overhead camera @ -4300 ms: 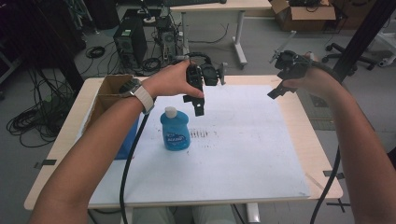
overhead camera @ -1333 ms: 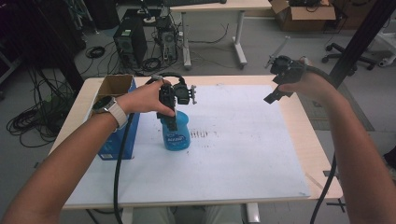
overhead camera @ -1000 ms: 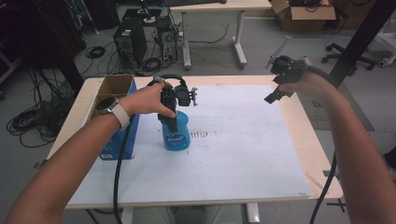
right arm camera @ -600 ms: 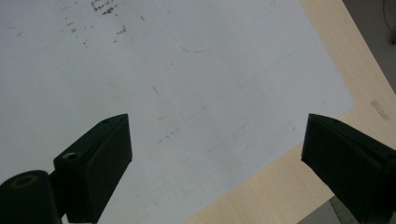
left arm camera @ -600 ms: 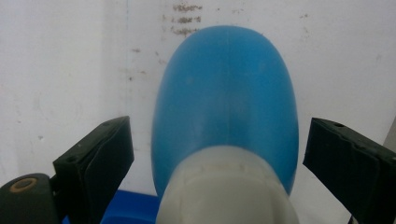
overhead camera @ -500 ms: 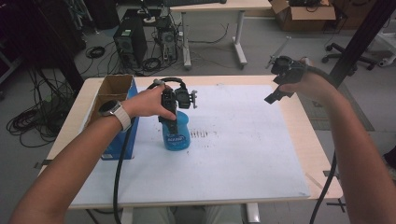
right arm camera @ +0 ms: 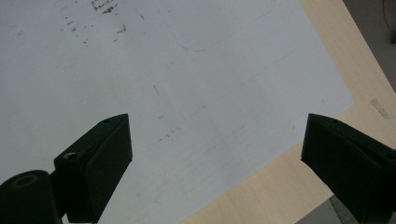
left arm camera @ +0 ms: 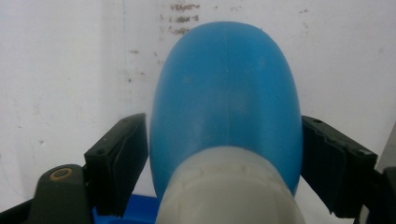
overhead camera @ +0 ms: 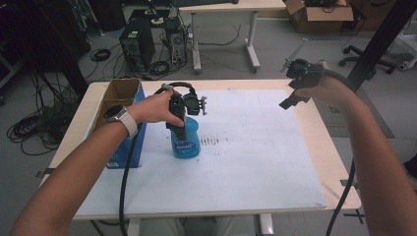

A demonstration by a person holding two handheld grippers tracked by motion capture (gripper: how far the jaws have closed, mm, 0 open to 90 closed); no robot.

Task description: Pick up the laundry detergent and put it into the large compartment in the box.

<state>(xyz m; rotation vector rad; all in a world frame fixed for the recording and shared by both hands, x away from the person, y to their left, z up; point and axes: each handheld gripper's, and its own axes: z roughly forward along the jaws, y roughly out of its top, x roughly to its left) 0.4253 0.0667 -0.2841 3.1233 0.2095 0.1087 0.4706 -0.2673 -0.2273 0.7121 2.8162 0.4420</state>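
The left gripper (overhead camera: 183, 129) is coming down over the top of the bottle (overhead camera: 186, 140), and its jaws have just been closing, with the bottle between them. In the left gripper view the bottle (left arm camera: 226, 107) is standing upright between the two jaws, its white cap (left arm camera: 229, 189) nearest the camera and its blue shoulder bulging away below. The right-hand jaw in that view is lying against the bottle's side; the left-hand jaw is sitting just beside the opposite side, and it is hard to tell whether it is touching yet, so a firm grip is not showing. The bottle is resting on the white sheet (overhead camera: 255, 162) that is covering the table (overhead camera: 339, 172), with a patch of dark smudges (overhead camera: 212, 141) lying just beyond the jaws on the sheet. A blue box (overhead camera: 129, 142) with a brown open top is standing just behind the left hand (overhead camera: 157, 105), on the side away from the other gripper.

The right gripper (overhead camera: 293, 96) is hanging in the air well apart from the bottle, near the far edge of the table. Its jaws are standing wide open with nothing between them; in the right gripper view they are framing bare sheet (right arm camera: 187, 93) and a strip of the wooden table edge (right arm camera: 280, 186) below.
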